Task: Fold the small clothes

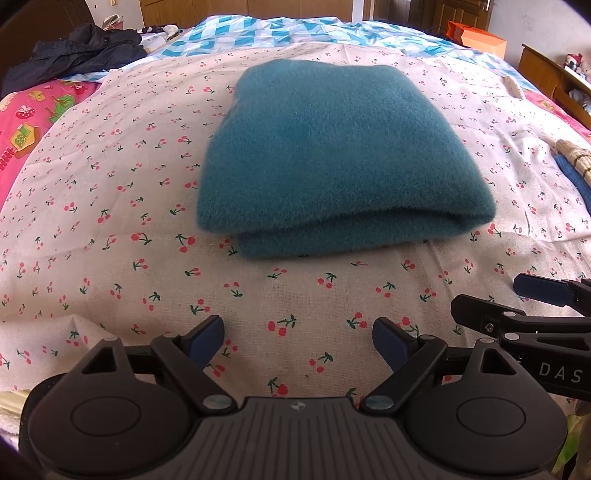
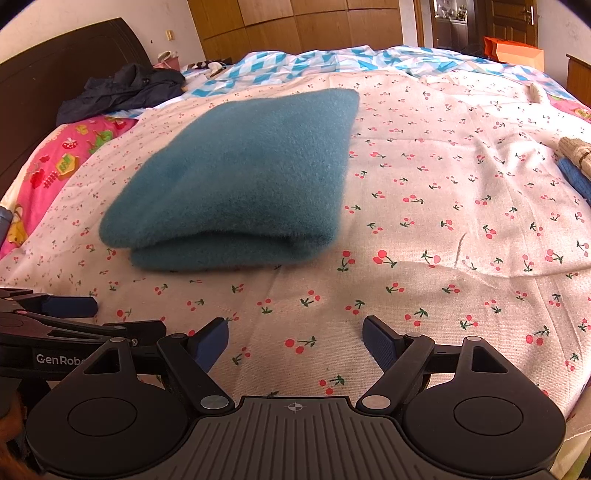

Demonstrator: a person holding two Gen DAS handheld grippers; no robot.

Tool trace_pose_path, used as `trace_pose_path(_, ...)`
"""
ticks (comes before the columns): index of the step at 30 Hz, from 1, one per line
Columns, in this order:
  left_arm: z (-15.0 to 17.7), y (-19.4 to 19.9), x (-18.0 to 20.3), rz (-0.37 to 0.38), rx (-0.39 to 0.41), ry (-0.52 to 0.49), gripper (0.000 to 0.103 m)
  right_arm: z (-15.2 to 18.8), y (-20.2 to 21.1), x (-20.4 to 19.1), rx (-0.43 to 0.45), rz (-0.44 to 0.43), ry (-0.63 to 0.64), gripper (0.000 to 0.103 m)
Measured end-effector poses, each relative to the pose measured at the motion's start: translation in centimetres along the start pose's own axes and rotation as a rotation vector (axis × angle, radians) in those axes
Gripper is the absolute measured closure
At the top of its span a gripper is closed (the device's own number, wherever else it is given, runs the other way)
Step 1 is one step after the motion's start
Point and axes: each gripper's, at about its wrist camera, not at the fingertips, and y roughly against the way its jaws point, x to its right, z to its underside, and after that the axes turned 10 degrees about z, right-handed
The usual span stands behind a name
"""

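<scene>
Teal fleece garment, folded into a thick, roughly square bundle, lying flat on cherry-print cloth spread over a bed. Two stacked layers visible along the near edge, rounded fold facing the cameras. Same bundle left of centre in the right wrist view, nothing touching it.

Just short of the bundle, over bare cherry-print cloth: left gripper with jaws spread wide, blue pads apart, nothing between them. Beside it on the right, right gripper likewise spread wide and empty. Each visible at the edge of the other's view: right gripper at the right border, left gripper at the left border.

Farther out: pink cartoon-print sheet along the left side of the bed, blue-and-white checked quilt beyond the cloth. Dark jacket crumpled at the far left corner, near a dark headboard. Near the right edge of the cloth, beige knit piece on top of a blue knit piece. Orange box past the far right corner, wooden wardrobe doors along the back wall.
</scene>
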Motion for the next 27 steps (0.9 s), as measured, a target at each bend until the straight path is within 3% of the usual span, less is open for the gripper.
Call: trace_pose_path(27, 0.18, -0.12, 0.24, -0.02, -0.002, -0.028, 0.011, -0.02, 0.09, -0.2, 0.001, 0.03, 0.014, 0.021)
